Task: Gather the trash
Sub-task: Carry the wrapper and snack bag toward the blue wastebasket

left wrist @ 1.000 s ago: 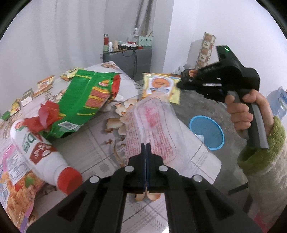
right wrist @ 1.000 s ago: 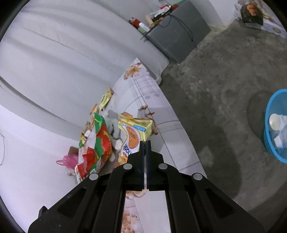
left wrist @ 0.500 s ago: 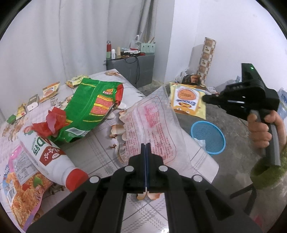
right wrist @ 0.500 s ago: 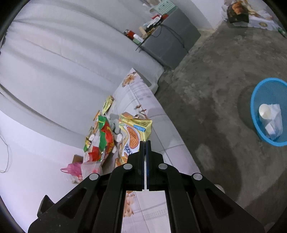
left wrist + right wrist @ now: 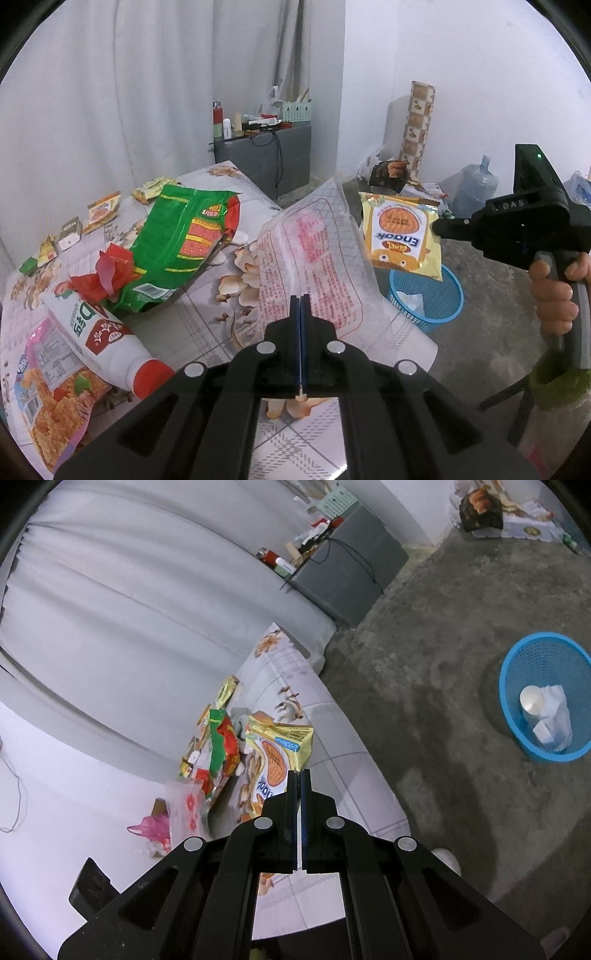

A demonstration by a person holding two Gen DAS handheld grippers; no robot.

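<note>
Tilting downward, the left gripper (image 5: pixel 300 306) pinches a clear wrapper (image 5: pixel 314 258); the right gripper (image 5: pixel 299 782), raised beside it, clamps a yellow snack packet (image 5: pixel 280 753) near the blue basket (image 5: pixel 517 723).

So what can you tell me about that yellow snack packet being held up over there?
The yellow snack packet is a small, glossy foil-like pouch with crimped ends, an orange round picture, a white panel and blue lettering reading Enaak, seen upside down. It looks flat, probably empty. The right gripper is shut on one edge, holding it in the air beyond the table edge, short of the blue basket on the floor. Nothing else touches it.
</note>
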